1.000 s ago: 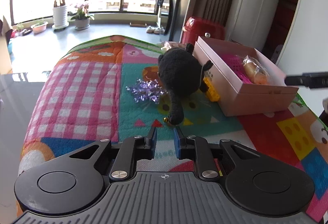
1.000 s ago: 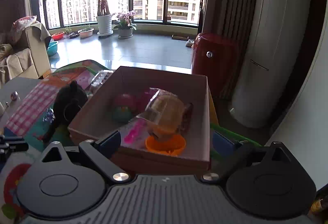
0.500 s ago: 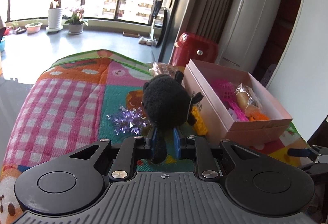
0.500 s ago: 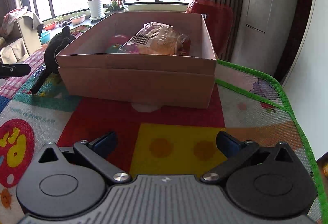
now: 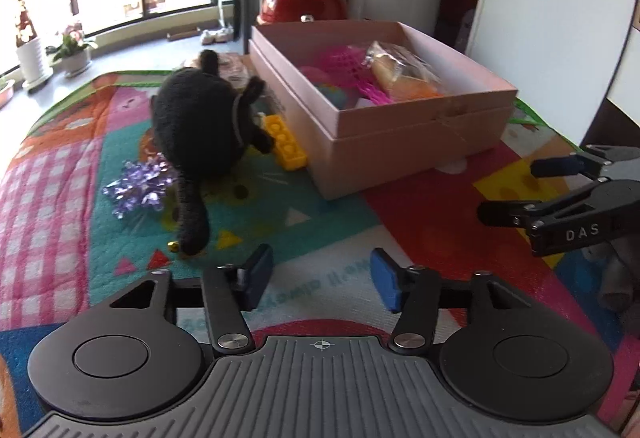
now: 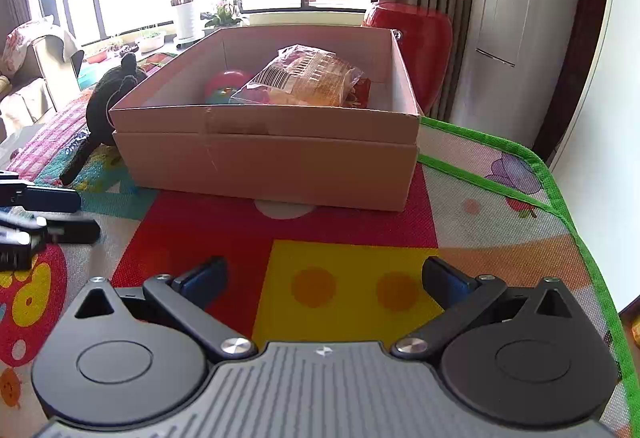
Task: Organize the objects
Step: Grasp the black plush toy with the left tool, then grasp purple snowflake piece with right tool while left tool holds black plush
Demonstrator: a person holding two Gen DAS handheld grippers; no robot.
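A black plush toy (image 5: 204, 125) lies on the colourful mat (image 5: 280, 230), left of a pink cardboard box (image 5: 400, 141). Its long tail (image 5: 192, 222) reaches toward my left gripper (image 5: 320, 278), which is open and empty just short of the tail tip. A yellow brick (image 5: 286, 145) and a purple bow (image 5: 140, 185) lie beside the toy. The box (image 6: 272, 153) holds a bagged bread (image 6: 308, 81), a pink net and a ball. My right gripper (image 6: 324, 282) is open and empty in front of the box. The toy (image 6: 108, 97) shows left of the box.
A red stool (image 6: 420, 37) stands behind the box. The mat's green edge (image 6: 560, 189) marks the right side of the table. The right gripper shows at the right of the left wrist view (image 5: 560, 197). A small packet (image 5: 232, 65) lies behind the toy.
My left gripper was shut on the toy's tail and has opened and drawn back; the toy lies on the mat. My right gripper has backed away from the box.
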